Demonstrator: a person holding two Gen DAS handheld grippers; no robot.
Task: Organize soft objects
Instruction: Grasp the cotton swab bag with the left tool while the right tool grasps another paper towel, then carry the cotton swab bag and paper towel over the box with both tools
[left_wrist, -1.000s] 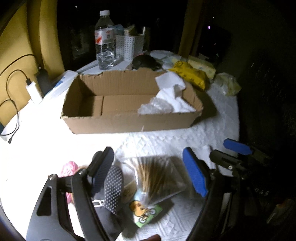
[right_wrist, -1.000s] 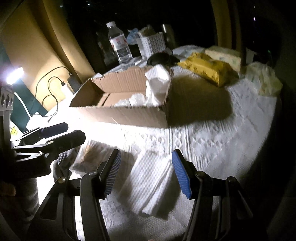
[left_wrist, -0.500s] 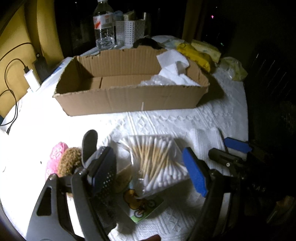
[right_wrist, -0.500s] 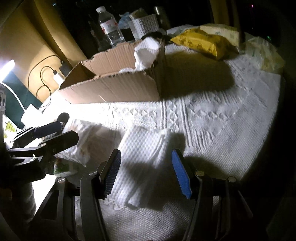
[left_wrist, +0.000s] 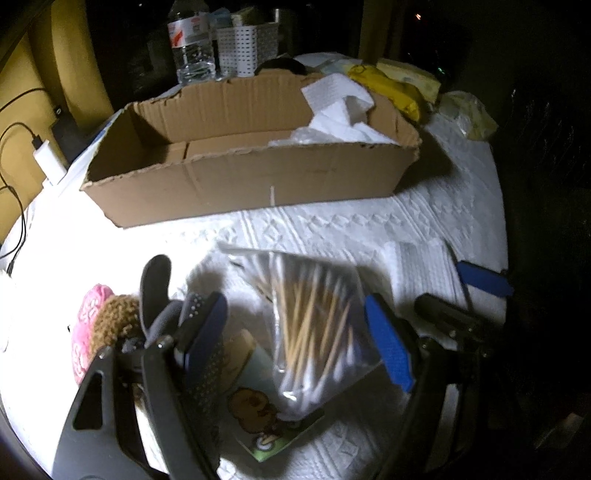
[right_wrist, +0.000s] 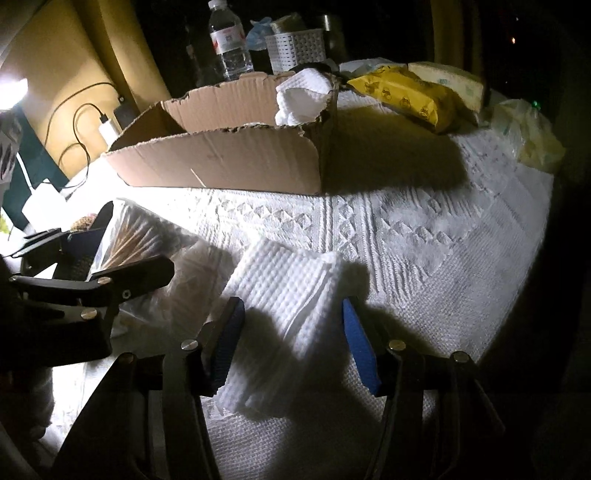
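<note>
Right wrist view shows the folded white cloth (right_wrist: 284, 295) lying flat on the worktop (right_wrist: 424, 236), directly between the two blue-padded fingers of the right gripper (right_wrist: 291, 343); its long axis runs up and away from the camera, roughly along the line the fingers point, tilted a little to the right; the fingers are closing, one on each long side of the cloth, and neither pad appears to press on it yet; so the coming squeeze would take the cloth across its short width, which I judge the right way to pinch a soft folded stack.

Left wrist view shows the left gripper (left_wrist: 295, 332) with its fingers spread apart over a clear bag of cotton swabs (left_wrist: 314, 317); the bag lies between them but closer to the right-hand pad, with the sticks pointing mostly away from the camera; nothing is gripped.

The cardboard box (left_wrist: 258, 184) stands farther back on the worktop, beyond both things, with white cloth (left_wrist: 340, 107) already heaped in its right end; the folded cloth lies nearer the right hand, the swab bag nearer the left, so each hand seems matched to its own item.
</note>
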